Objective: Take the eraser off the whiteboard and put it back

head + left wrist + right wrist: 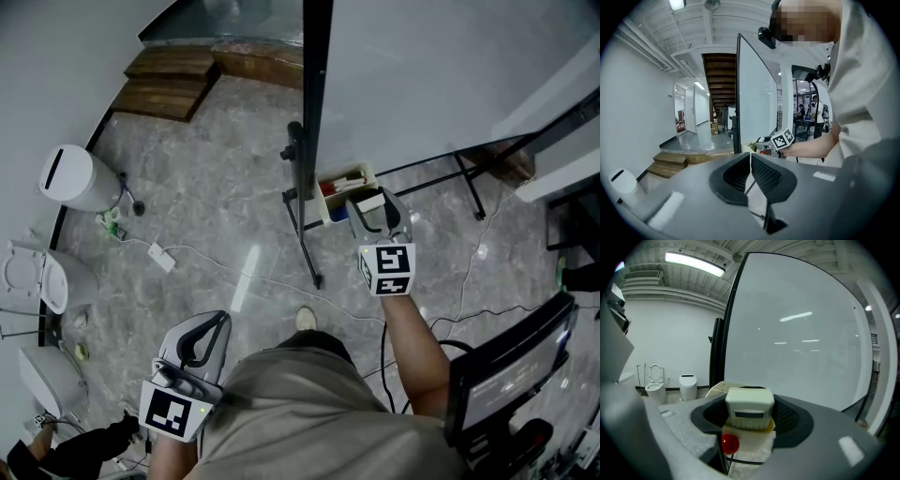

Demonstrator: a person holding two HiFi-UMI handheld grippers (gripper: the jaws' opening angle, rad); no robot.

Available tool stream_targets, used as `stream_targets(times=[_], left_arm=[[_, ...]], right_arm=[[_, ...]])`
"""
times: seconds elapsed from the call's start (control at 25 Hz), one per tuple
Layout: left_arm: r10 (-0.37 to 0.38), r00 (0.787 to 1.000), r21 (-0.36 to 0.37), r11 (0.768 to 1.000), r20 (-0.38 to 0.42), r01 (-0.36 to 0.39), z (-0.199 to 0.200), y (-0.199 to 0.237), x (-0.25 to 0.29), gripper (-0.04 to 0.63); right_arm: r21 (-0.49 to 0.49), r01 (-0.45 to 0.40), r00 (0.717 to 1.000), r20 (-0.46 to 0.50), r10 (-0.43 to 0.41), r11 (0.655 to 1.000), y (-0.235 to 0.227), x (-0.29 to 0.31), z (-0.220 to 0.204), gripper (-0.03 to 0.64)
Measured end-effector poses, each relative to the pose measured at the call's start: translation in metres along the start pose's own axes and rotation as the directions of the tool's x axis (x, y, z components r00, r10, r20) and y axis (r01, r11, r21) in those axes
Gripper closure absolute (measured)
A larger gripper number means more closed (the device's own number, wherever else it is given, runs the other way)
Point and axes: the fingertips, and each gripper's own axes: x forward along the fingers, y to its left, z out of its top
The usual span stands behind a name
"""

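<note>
The white eraser (pixel 749 409) sits between the jaws of my right gripper (pixel 749 394), and the pads close on its sides. It hangs just above the cream marker tray (pixel 330 180) at the foot of the whiteboard (pixel 450 75). In the head view the eraser (pixel 369 201) shows between the fingertips of the right gripper (pixel 372 208). A red round cap (pixel 730 443) lies in the tray below the eraser. My left gripper (pixel 214 324) is held low by the person's hip, away from the board, with its jaws together and nothing in them (pixel 750 157).
The board's black stand leg (pixel 305 239) runs down to the grey floor, with cables and a white adapter (pixel 161 256) nearby. Toilets (pixel 67 178) stand at the left, wooden steps (pixel 169 84) lie beyond, and a chair with a screen (pixel 511 375) is at the lower right.
</note>
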Motion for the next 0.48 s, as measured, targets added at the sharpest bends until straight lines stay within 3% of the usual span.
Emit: stream_targets(times=[0.48], left_arm=[[-0.006,1.000,0.006,1.000,0.012,0.006,-0.005,-0.001,-0.012,0.580]], right_arm=[[-0.023,0.011,1.000,-0.013,-0.012,1.000,-0.007,-0.006,0.005,0.345]])
